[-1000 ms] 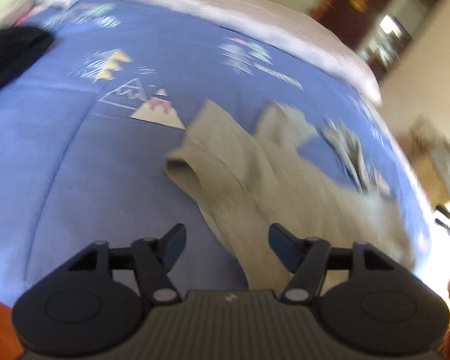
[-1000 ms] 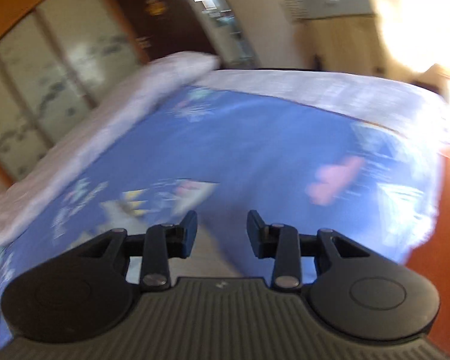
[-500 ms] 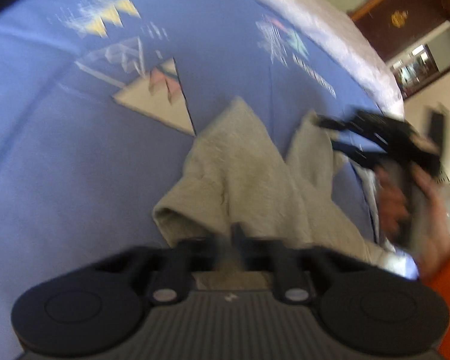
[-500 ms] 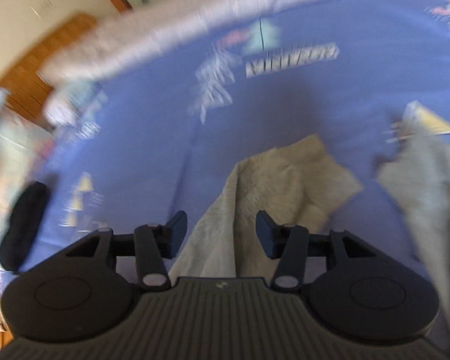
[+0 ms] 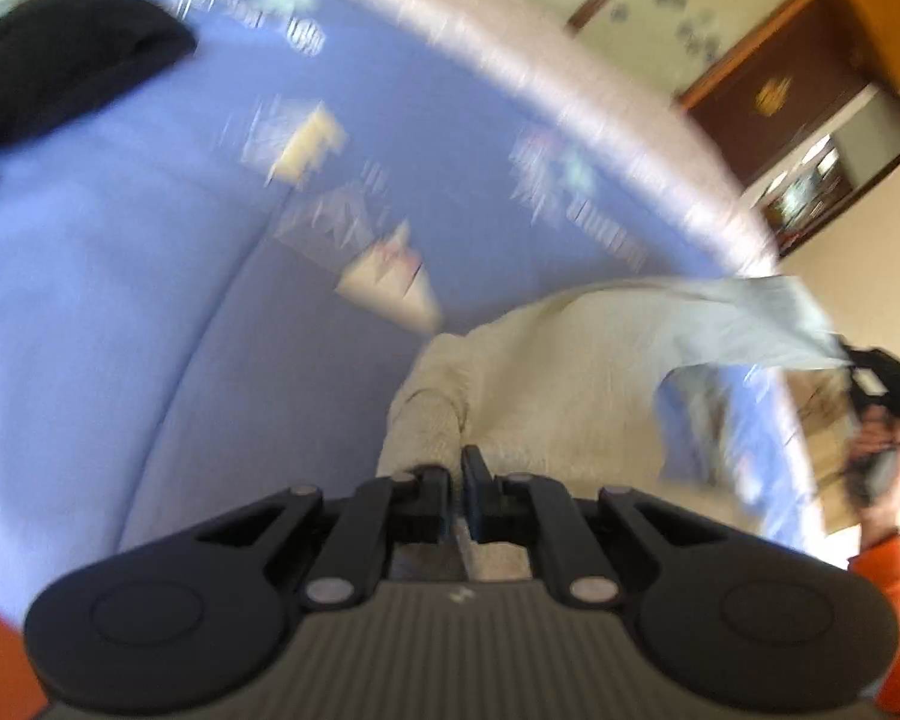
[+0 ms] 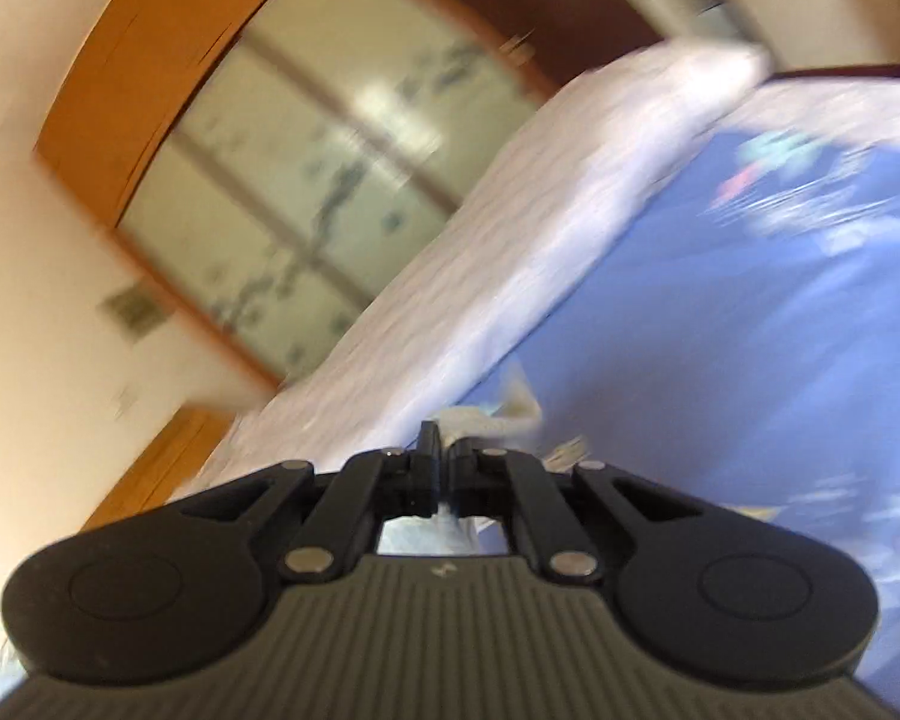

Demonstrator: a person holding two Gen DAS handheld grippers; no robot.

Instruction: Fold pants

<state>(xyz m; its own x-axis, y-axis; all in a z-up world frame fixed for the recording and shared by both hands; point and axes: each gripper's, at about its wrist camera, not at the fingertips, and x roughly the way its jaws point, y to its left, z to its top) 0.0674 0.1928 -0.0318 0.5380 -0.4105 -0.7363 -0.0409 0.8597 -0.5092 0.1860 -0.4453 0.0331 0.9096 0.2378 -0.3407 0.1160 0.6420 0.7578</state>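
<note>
Light grey pants [image 5: 570, 372] hang lifted above the blue patterned bedspread [image 5: 120, 300]. My left gripper [image 5: 457, 480] is shut on one end of the pants. My right gripper [image 6: 443, 462] is shut on another end; a bit of the grey cloth [image 6: 492, 420] sticks out past its fingers. In the left wrist view the right gripper [image 5: 870, 378] shows at the far right, with the cloth stretched towards it. Both views are blurred.
A black garment [image 5: 72, 54] lies at the bed's far left. A white cover [image 6: 510, 252] runs along the bed's far edge. Beyond it stand glass-panelled wardrobe doors [image 6: 330, 150] in a wooden frame and a dark doorway [image 5: 780, 96].
Both grippers have closed on the pants and lifted them off the bed. The right gripper has swung up, so its view now shows the wardrobe.
</note>
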